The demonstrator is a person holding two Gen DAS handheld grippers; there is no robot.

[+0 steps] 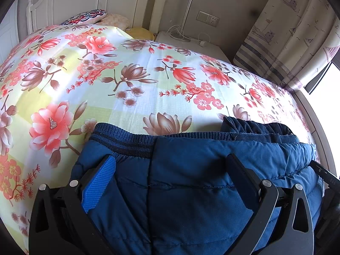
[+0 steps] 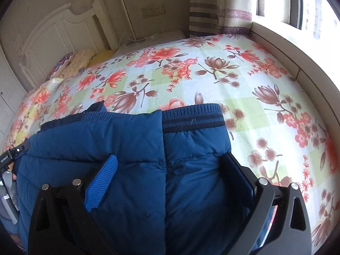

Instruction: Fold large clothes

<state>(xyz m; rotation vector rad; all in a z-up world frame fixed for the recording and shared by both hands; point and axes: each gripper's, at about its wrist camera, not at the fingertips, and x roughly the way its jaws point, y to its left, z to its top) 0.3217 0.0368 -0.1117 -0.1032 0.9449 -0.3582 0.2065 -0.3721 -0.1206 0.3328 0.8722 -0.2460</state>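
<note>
On the bed's floral sheet (image 1: 131,89) with red and brown blossoms lies a folded, quilted blue puffer jacket (image 1: 191,180) with ribbed knit hems, near the edge closest to both cameras. Over its left part the left gripper (image 1: 170,170) stands spread wide, blue-padded fingers (image 1: 99,182) apart above the fabric. Over its right part the right gripper (image 2: 170,170) is likewise spread, pinching nothing. White headboard (image 2: 53,34) and patterned curtain (image 1: 293,31) stand beyond

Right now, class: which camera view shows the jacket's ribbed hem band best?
The right wrist view: the ribbed hem band lies central and unobstructed, its dark stripes clear. The left wrist view shows the same band stretched along the blue jacket, partly darker.
</note>
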